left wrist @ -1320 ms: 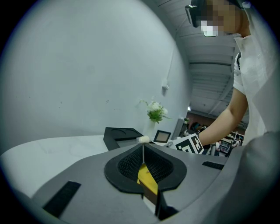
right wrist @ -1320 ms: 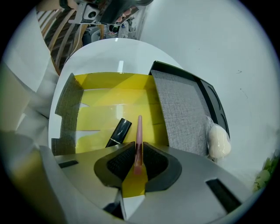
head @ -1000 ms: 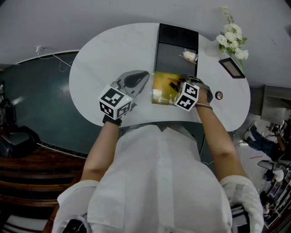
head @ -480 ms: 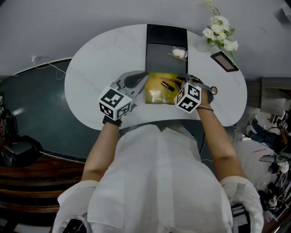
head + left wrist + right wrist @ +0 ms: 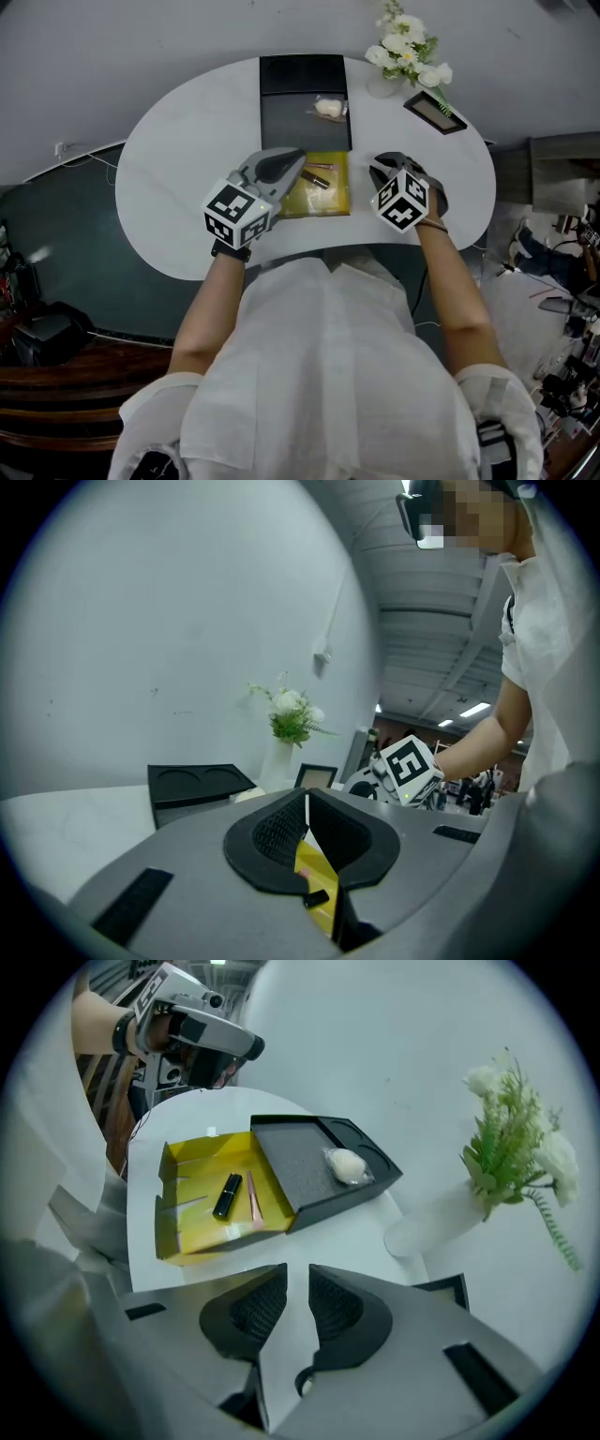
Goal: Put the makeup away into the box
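The left gripper is clamped on the thin side wall of the yellow box, so a twist may buckle the card and spill the lipstick and slim pink stick inside; the makeup sponge remains on the black tray. Since a second ago, the right gripper has left the box for the table beside it, jaws just opening slightly, nothing between them.
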The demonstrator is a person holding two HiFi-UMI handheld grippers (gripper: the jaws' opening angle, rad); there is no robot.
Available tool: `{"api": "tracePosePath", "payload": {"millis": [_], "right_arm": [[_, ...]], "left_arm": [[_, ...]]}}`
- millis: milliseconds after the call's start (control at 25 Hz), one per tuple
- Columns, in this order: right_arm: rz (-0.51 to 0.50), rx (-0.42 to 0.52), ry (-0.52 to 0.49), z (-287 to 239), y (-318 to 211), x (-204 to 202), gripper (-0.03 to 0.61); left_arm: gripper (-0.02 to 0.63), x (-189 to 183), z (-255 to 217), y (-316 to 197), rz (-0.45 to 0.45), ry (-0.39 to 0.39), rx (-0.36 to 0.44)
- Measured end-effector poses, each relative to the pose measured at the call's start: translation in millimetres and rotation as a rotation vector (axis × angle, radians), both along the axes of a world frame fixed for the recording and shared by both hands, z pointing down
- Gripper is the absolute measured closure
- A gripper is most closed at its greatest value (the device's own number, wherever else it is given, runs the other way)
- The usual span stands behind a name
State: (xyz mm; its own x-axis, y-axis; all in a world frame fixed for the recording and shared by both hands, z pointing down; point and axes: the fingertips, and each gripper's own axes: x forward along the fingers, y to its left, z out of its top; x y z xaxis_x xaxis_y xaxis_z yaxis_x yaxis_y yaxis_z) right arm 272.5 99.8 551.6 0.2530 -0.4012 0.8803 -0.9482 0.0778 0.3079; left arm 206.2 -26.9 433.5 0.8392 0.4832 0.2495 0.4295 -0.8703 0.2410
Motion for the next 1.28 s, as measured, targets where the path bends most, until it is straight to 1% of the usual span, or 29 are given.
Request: {"api": "tracePosePath", "payload": {"millis": [280, 440, 760, 1000, 1160, 1280], "right_arm": [[0.083, -0.026, -0.054, 15, 69, 30, 0.447], [0.091, -0.045, -0.085, 30, 100, 39, 0.389], [0.053, -0.093, -0.111, 60, 141, 53, 0.364], [0.005, -0.100, -0.146, 74, 144, 59, 0.356], [-0.038, -0.119, -0.180, 80, 141, 54, 0.356], [-0.046, -0.132, -0.218, 83, 141, 53, 0.356]], "left_arm": [[0.588, 25, 5, 49, 0.036, -0.012, 0.002], [0.588, 36, 9, 77, 0.044, -0.022, 0.003], [0.588, 49, 15, 119, 0.034, -0.038, 0.013], [0.588, 50, 18, 133, 0.012, -0.057, 0.029], [0.588, 49, 20, 136, -0.003, -0.067, 0.035], [0.588, 49, 21, 134, -0.016, -0.071, 0.035]]}}
